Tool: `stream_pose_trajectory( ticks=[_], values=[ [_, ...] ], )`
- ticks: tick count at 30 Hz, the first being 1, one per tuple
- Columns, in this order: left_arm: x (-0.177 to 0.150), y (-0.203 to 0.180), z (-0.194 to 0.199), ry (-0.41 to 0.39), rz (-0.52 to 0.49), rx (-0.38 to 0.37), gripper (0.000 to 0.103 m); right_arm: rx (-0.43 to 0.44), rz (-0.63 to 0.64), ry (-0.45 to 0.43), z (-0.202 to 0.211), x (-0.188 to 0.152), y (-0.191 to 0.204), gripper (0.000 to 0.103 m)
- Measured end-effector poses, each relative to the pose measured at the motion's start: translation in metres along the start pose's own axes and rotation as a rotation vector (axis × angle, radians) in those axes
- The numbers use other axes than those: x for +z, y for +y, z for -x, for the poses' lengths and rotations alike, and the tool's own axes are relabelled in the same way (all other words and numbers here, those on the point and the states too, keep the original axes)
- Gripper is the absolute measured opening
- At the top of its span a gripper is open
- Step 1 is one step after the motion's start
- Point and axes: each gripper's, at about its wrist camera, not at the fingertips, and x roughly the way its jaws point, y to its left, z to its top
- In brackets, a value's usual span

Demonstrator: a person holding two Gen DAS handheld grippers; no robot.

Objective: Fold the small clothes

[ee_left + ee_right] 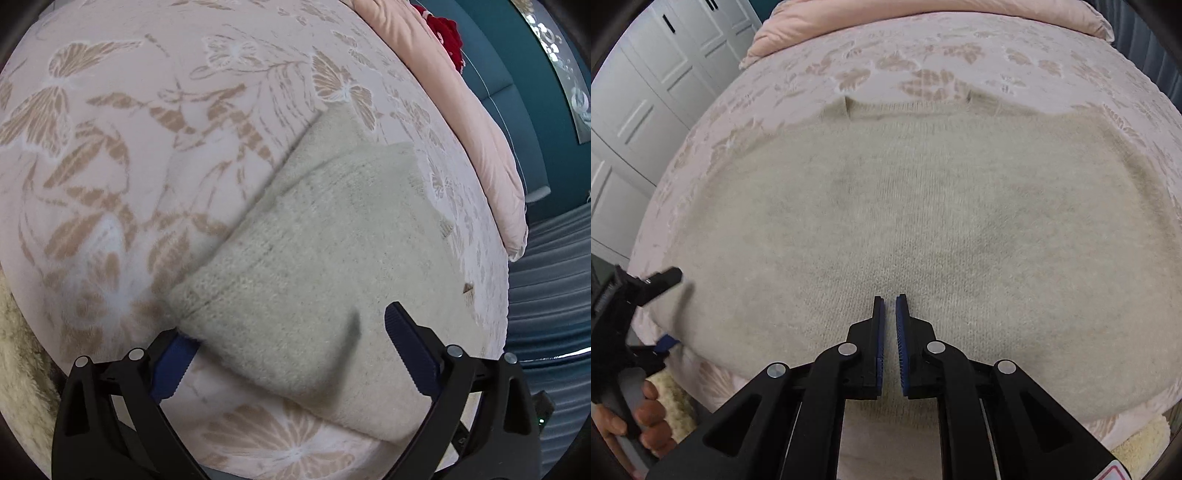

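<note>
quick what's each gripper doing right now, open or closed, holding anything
Left gripper: open wide around a corner of the sweater, not pinching it.
Right gripper: nearly closed, a thin gap, holding nothing, above the sweater.

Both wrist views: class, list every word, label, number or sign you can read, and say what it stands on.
No readable text in either view.
The sweater and the bedspread bear none.
A red-edged sticker on the right gripper is cut off by the frame: unreadable.
</note>
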Motion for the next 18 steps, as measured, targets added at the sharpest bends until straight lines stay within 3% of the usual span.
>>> stream_pose_trajectory(
  ticks=[3, 5, 7, 9, 13, 18],
  values=[
    [0.002, -0.011, 0.000, 0.019, -0.043, -0.002, 0.072, -0.018, 0.034, -0.031, -0.001, -0.005, 0.003, 0.008],
    [0.003, -0.013, -0.002, 0.047, -0.040, -0.017, 0.042, -0.032, 0.059, -0.024, -0.002, -0.004, 0.006, 0.008],
    [0.003, -0.017, 0.001, 0.055, -0.038, -0.050, 0.025, -0.038, 0.073, -0.023, -0.003, -0.004, 0.006, 0.008],
    [0.001, -0.030, 0.013, 0.025, -0.068, -0.081, 0.021, -0.039, 0.077, -0.027, -0.003, -0.004, 0.006, 0.008],
    [-0.007, -0.079, 0.047, -0.044, -0.224, -0.141, 0.018, -0.031, 0.081, -0.036, -0.003, -0.005, 0.004, 0.008],
    [-0.032, -0.149, 0.072, -0.079, -0.414, -0.208, 0.018, 0.087, -0.047, -0.051, 0.009, -0.006, -0.018, 0.008]
  ],
)
